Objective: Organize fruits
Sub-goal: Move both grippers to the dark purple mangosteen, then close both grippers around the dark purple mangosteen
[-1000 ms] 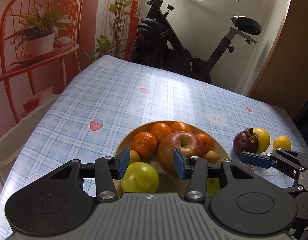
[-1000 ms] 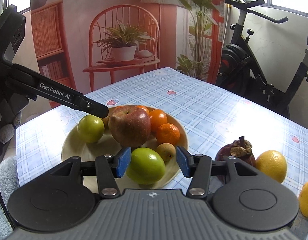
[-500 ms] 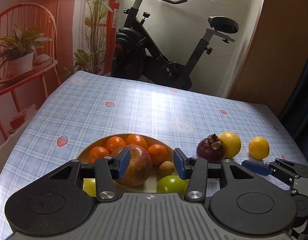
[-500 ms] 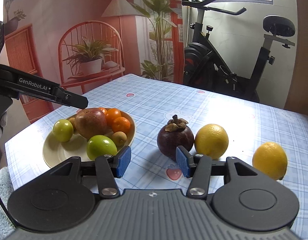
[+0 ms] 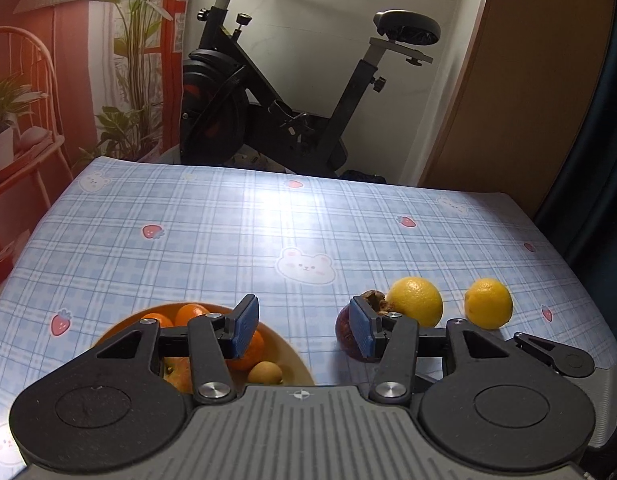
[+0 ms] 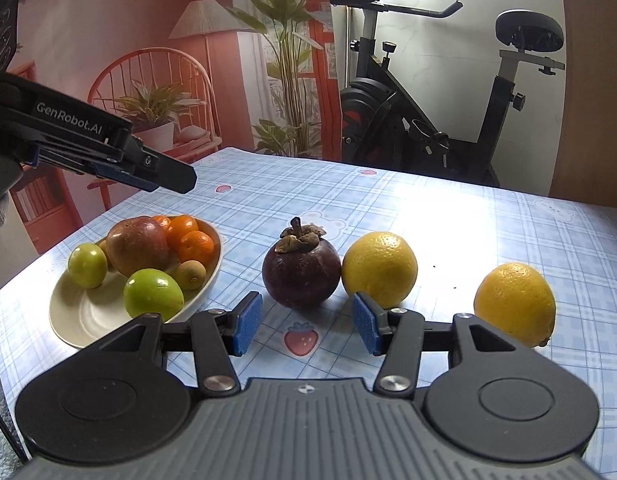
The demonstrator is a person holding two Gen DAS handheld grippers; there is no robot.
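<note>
- "GenRobot.AI" is printed in pale letters along the side of the left gripper, at the upper left of the right wrist view.
- Nothing else legible: the tablecloth bears only strawberry and bear pictures, and the markings at the far upper left edge cannot be read.

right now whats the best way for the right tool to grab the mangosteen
Grip the mangosteen across its round middle, below the dry stem cap, coming in low from the near side, where the open right tool already faces it. One finger must slip into the narrow space beside the neighbouring lemon.
</note>
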